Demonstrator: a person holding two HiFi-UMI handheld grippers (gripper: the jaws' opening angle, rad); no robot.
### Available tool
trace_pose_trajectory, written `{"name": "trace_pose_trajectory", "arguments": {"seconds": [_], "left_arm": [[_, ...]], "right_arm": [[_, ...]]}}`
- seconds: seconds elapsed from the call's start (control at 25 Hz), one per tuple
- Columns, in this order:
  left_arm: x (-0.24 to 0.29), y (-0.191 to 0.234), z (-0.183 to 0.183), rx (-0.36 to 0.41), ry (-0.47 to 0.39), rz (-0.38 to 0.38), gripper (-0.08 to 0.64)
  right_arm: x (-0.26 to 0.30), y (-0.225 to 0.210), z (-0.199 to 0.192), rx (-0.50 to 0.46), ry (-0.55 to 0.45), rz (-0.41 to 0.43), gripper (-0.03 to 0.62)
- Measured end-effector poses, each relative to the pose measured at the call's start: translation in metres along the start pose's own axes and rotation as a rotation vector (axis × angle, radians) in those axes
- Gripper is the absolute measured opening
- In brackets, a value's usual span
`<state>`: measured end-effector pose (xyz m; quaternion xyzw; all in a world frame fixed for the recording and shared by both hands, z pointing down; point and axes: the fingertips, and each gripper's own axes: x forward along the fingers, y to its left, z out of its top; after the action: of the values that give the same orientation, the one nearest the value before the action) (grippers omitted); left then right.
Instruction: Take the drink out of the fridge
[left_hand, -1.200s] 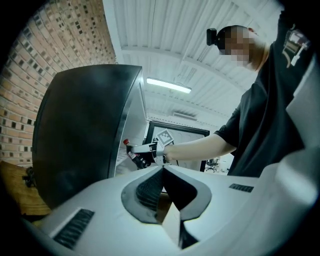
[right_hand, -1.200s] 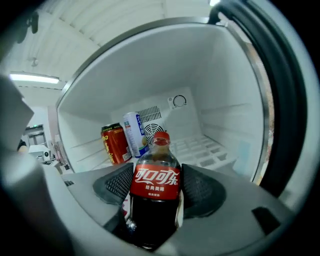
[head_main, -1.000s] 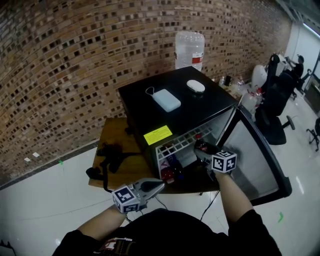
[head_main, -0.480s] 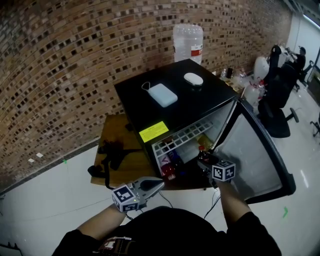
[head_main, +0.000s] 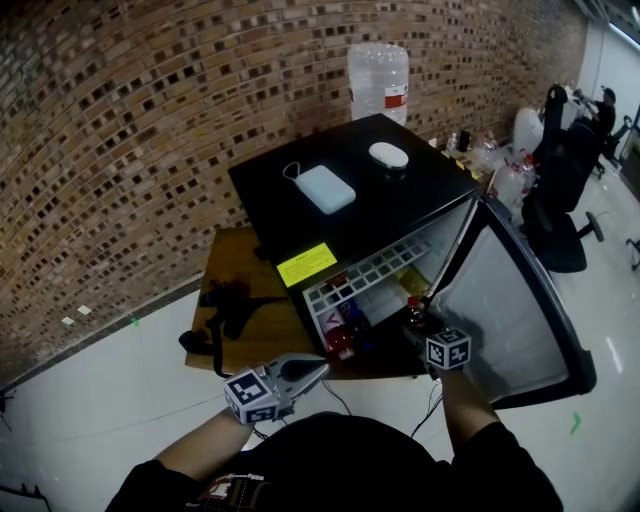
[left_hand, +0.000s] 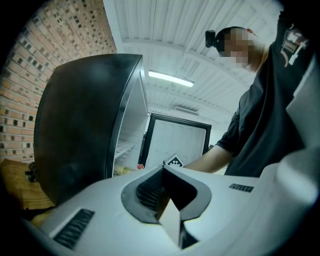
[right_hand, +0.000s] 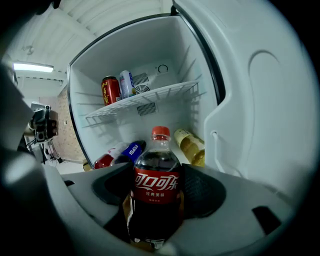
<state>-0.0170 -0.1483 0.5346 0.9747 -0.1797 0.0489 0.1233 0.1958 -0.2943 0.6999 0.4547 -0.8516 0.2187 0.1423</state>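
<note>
A cola bottle (right_hand: 156, 172) with a red cap and red label stands upright between the pads of my right gripper (right_hand: 155, 192), which is shut on it. In the head view that right gripper (head_main: 420, 326) holds the cola bottle (head_main: 412, 312) just in front of the open black mini fridge (head_main: 350, 215), beside its swung-out door (head_main: 515, 310). My left gripper (head_main: 312, 370) hangs low at the fridge's front left, shut with nothing in it. In its own view the left gripper (left_hand: 162, 192) points past the fridge's dark side.
Inside the fridge, two cans (right_hand: 111, 90) stand on the wire shelf; a Pepsi bottle (right_hand: 129, 150) and a yellow drink bottle (right_hand: 191, 145) lie below. A power bank (head_main: 325, 188) and a white oval object (head_main: 388, 154) lie on top. Left is a wooden table (head_main: 235, 270), right office chairs (head_main: 560, 190).
My right gripper has drawn back from the fridge opening toward me with the cola bottle in it. The left gripper has stayed where it was.
</note>
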Motion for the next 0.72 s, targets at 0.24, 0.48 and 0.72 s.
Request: {"name": "trace_pose_trajectory", "arguments": {"seconds": [0.24,0.48,0.72], "left_arm": [[0.001,0.003,0.0,-0.002,0.0,0.003,-0.008],[0.003,0.002,-0.001,0.01,0.002,-0.008,-0.008],[0.002,0.004,-0.003,0.006,0.002,-0.001,-0.008]], "right_arm": [[0.001,-0.003,-0.007,-0.016,0.001,-0.031,0.319],[0.005,0.001,0.003,-0.057,-0.043,-0.036,0.319],[0.005,0.005,-0.05,-0.121,0.08,-0.042,0.316]]}}
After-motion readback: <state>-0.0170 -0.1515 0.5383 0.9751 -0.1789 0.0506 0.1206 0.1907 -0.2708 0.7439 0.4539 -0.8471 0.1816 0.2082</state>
